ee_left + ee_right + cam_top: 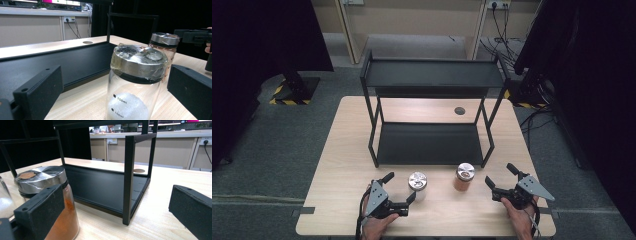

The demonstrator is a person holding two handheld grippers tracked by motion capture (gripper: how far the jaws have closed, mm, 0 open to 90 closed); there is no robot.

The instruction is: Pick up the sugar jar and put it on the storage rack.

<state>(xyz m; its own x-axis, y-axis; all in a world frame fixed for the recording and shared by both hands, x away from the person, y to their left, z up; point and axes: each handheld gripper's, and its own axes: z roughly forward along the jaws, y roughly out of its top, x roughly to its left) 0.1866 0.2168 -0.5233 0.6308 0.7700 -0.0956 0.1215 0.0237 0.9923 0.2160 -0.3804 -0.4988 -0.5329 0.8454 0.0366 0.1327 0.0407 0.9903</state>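
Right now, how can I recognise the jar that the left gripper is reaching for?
On the wooden table, look in front of the black shelf rack, where two jars stand. It is the left jar, between the open jaws of the left gripper. It holds white grains; its neighbour holds orange powder.

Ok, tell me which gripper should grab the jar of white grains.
Left. The left gripper has its jaws open right beside the white-grain jar, which stands between them in its own view. The right gripper sits nearer the orange-powder jar.
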